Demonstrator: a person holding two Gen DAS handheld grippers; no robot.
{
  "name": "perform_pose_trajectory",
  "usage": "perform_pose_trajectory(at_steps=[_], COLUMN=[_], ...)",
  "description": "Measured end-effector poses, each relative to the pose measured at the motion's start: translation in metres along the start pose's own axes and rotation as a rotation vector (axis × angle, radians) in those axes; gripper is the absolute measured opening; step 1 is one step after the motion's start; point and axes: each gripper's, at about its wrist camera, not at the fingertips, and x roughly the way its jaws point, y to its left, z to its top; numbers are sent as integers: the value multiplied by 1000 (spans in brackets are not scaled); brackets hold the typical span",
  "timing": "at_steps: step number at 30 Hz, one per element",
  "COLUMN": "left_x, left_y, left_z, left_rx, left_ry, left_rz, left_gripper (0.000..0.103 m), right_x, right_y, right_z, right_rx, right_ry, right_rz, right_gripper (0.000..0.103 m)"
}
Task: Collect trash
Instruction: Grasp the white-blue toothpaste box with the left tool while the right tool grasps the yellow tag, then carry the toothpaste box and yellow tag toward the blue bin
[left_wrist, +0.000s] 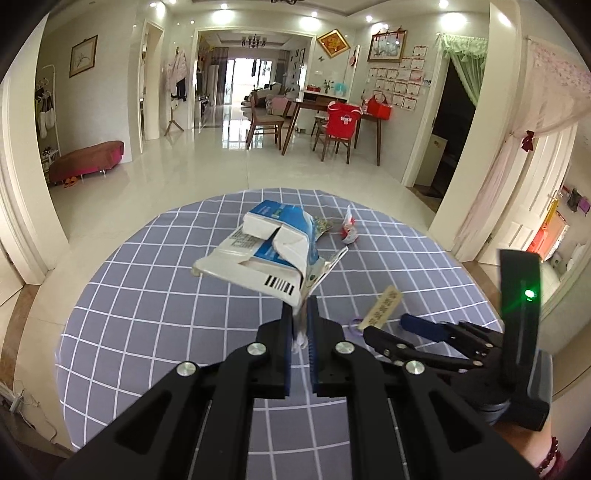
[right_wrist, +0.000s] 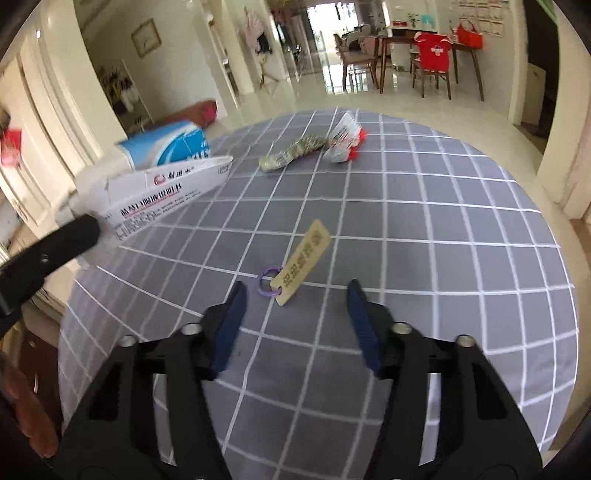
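- Above the checked tablecloth (left_wrist: 147, 295), the left gripper (left_wrist: 301, 314) clamps a flattened carton (left_wrist: 258, 254).
- The right gripper (right_wrist: 295, 295) is spread wide, empty, a tag (right_wrist: 303, 262) lying just ahead.
- 2 wrappers (right_wrist: 291, 153) lie farther off.

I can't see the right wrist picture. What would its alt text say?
An open hand-held gripper hovers over a tan tag with a purple ring on a grey checked tablecloth. Farther off lie two wrappers; at left, another gripper holds a flattened carton.
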Motion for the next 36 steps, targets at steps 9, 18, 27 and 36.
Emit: perform_pose_trajectory(at_steps=[9, 18, 27, 36], left_x=[9, -7, -35, -44], left_y=[2, -26, -90, -213], left_z=[1, -1, -2, -24], left_rx=[-1, 47, 116, 239], left_ry=[15, -3, -29, 10], left_rz=[-22, -46, -116, -316], left_gripper=[7, 7, 6, 6], right_x=[-3, -47, -124, -219], right_y=[27, -2, -57, -156], right_z=[-4, -14, -37, -104], right_rx=[-183, -92, 28, 184], right_ry=[-15, -70, -182, -293], right_rz=[-68, -1, 20, -55], right_gripper=[3, 3, 3, 3])
